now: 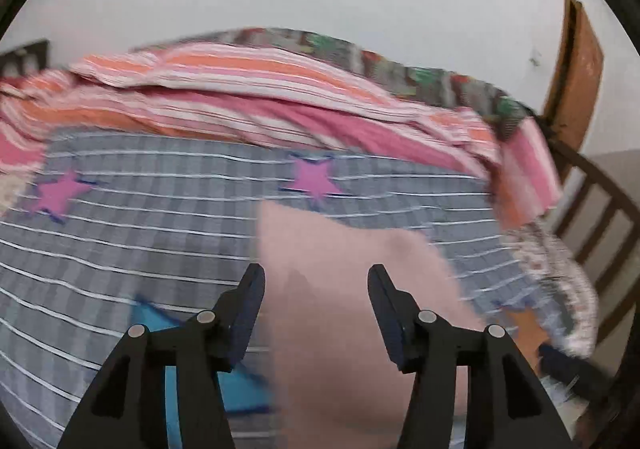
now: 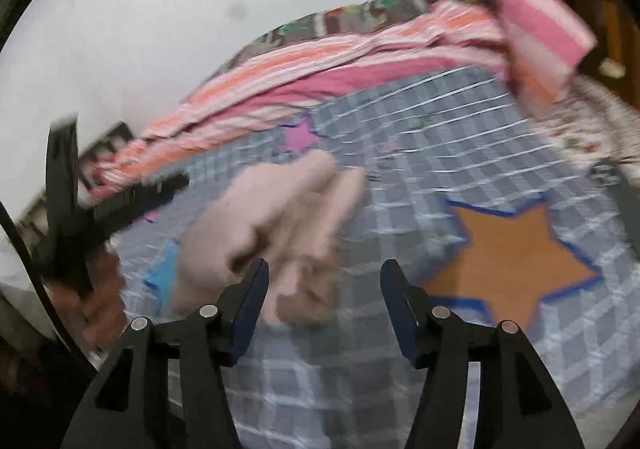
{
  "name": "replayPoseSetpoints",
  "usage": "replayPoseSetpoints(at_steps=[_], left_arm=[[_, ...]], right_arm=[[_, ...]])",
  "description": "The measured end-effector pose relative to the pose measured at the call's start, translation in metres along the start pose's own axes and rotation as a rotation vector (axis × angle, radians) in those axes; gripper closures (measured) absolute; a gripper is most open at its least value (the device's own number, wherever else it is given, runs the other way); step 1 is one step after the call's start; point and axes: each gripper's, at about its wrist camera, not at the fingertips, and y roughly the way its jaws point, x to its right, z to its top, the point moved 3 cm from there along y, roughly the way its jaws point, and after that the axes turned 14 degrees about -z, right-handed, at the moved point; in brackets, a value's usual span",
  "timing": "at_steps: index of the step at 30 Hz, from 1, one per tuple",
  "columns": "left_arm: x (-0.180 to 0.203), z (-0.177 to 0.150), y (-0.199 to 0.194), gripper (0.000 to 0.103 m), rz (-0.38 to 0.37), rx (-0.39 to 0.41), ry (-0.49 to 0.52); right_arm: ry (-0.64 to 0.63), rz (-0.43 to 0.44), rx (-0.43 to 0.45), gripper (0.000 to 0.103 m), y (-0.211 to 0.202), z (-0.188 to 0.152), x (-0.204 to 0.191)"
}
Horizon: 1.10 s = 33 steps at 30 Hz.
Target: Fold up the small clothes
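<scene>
A pale pink small garment [image 1: 344,249] lies on the grey checked bedspread [image 1: 140,209], blurred by motion. My left gripper [image 1: 316,271] hangs just over it, open, with the cloth showing between the fingers and neither pad pressing on it. In the right wrist view the same pink garment [image 2: 272,209] lies rumpled ahead and slightly left of my right gripper [image 2: 326,265]. That gripper stands open with only bedspread between its fingers. At that view's left edge, the left gripper's black frame [image 2: 68,209] shows above a hand [image 2: 104,289].
The bedspread carries purple stars [image 1: 314,179], a blue star [image 1: 160,323] and a large orange star [image 2: 516,253]. A bunched pink and orange striped blanket [image 1: 240,89] lies along the far side. A wooden bed rail [image 1: 600,217] and a door [image 1: 576,65] stand at the right.
</scene>
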Motion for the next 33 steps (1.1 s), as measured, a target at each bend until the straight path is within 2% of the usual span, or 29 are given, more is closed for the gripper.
replayPoseSetpoints(at_steps=[3, 7, 10, 15, 17, 20, 21, 23, 25, 26, 28, 29, 31, 33], left_arm=[[-0.038, -0.006, -0.003, 0.052, 0.01, -0.009, -0.031], [-0.069, -0.013, 0.002, 0.052, -0.019, -0.002, -0.082], [-0.083, -0.02, 0.007, 0.052, -0.062, 0.009, -0.112], [-0.094, -0.033, 0.016, 0.052, -0.125, 0.016, -0.167], [-0.095, -0.034, 0.018, 0.052, -0.136, 0.012, -0.17], [-0.094, -0.036, 0.015, 0.052, -0.143, 0.022, -0.147], [-0.094, -0.037, 0.015, 0.052, -0.146, 0.022, -0.144], [-0.095, -0.037, 0.018, 0.052, -0.16, 0.016, -0.155], [-0.095, -0.038, 0.02, 0.052, -0.158, 0.008, -0.159], [-0.095, -0.039, 0.02, 0.052, -0.152, 0.008, -0.154], [-0.096, -0.04, 0.019, 0.051, -0.144, 0.01, -0.148], [-0.097, -0.039, 0.019, 0.051, -0.143, 0.011, -0.148], [-0.099, -0.038, 0.019, 0.051, -0.142, 0.016, -0.152], [-0.102, -0.036, 0.019, 0.051, -0.134, 0.025, -0.158]], right_arm=[[0.051, 0.077, -0.041, 0.046, 0.033, 0.013, -0.022], [0.081, 0.073, -0.111, 0.046, 0.071, 0.016, -0.043], [0.089, 0.045, -0.151, 0.062, 0.091, 0.013, -0.052], [-0.025, -0.009, -0.107, 0.083, 0.092, 0.022, -0.072], [-0.082, 0.005, -0.05, 0.085, 0.079, 0.029, -0.078], [-0.057, 0.009, 0.064, 0.085, 0.051, 0.035, -0.068], [-0.033, -0.006, 0.069, 0.085, 0.049, 0.032, -0.06], [-0.003, -0.036, 0.009, 0.085, 0.062, 0.02, -0.047], [0.034, -0.072, -0.087, 0.083, 0.086, 0.002, -0.034], [0.045, -0.065, -0.09, 0.079, 0.087, 0.0, -0.031], [0.056, -0.062, -0.069, 0.062, 0.08, 0.003, -0.025], [0.058, -0.067, -0.062, 0.048, 0.08, 0.006, -0.023], [0.064, -0.061, -0.055, 0.043, 0.084, 0.012, -0.02], [0.075, -0.044, -0.087, 0.035, 0.099, 0.017, -0.018]])
